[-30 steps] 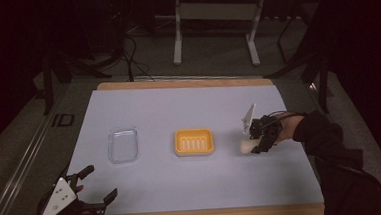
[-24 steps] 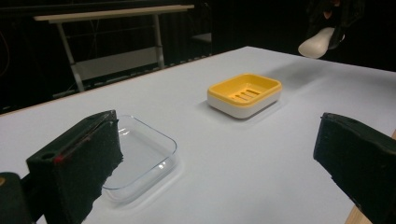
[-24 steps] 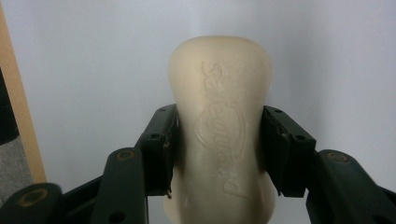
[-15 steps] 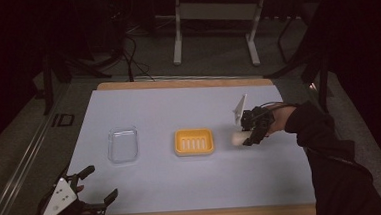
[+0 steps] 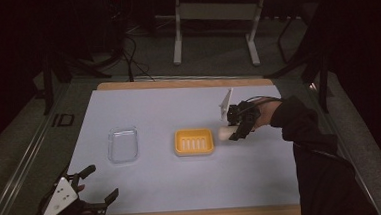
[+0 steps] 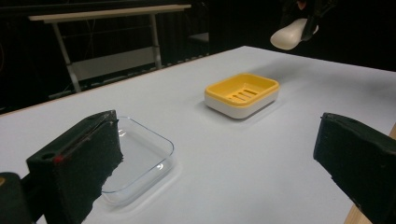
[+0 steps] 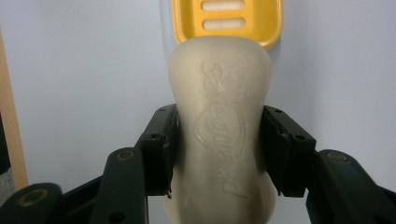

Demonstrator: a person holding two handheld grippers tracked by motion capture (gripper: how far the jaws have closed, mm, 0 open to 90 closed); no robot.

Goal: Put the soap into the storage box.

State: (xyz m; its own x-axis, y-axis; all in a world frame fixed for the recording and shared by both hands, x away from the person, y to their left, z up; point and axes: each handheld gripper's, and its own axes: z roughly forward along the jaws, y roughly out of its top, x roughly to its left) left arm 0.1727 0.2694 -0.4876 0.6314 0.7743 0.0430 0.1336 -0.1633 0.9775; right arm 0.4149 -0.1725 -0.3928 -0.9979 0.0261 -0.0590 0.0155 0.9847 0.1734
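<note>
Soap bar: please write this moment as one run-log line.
right claw: shut on soap bar | near yellow soap dish | left claw: open

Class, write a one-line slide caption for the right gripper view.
Right gripper jaws clamp a pale embossed soap bar, held above the table, with the yellow soap dish just ahead.

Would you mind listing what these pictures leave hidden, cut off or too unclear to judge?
- Bar of soap, right gripper view: its near end is cut off by the bottom edge, and the right gripper covers its sides.
- Yellow soap dish, right gripper view: the top edge crops it, and the soap hides its near rim.
- Left gripper, high view: the bottom edge cuts off the hand holding it.
- Clear tray, left gripper view: a jaw hides its near corner.
</note>
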